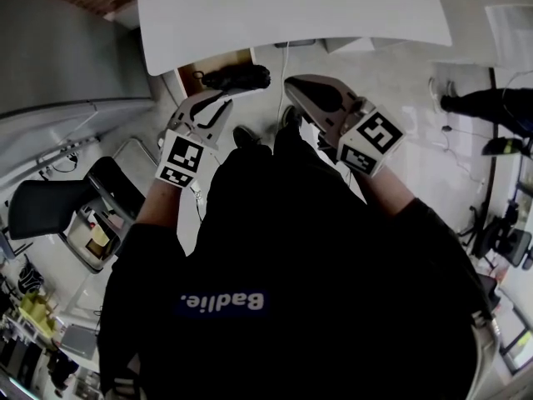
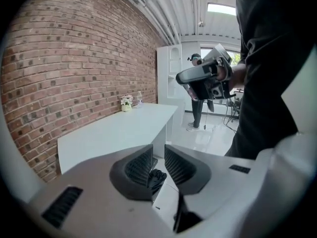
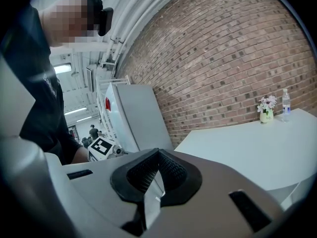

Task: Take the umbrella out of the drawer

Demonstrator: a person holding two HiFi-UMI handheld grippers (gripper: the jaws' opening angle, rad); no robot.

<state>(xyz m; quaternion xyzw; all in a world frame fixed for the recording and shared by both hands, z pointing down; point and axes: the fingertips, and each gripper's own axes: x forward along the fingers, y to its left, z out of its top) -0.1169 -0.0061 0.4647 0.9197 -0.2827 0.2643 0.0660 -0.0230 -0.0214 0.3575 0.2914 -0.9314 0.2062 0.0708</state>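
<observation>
A black folded umbrella lies in the open drawer under the white table's near edge. My left gripper hovers just before it. Its jaws stand a little apart with nothing between the pads. In the left gripper view the umbrella shows through the gap of the left gripper, lower down and beyond the tips. My right gripper is held to the right of the drawer, apart from the umbrella. In the right gripper view the right gripper has its tips together and holds nothing.
The white table runs along a brick wall and carries a small flower vase and a bottle. A grey cabinet stands at the left, with a black chair below it. Another person's legs are at the right.
</observation>
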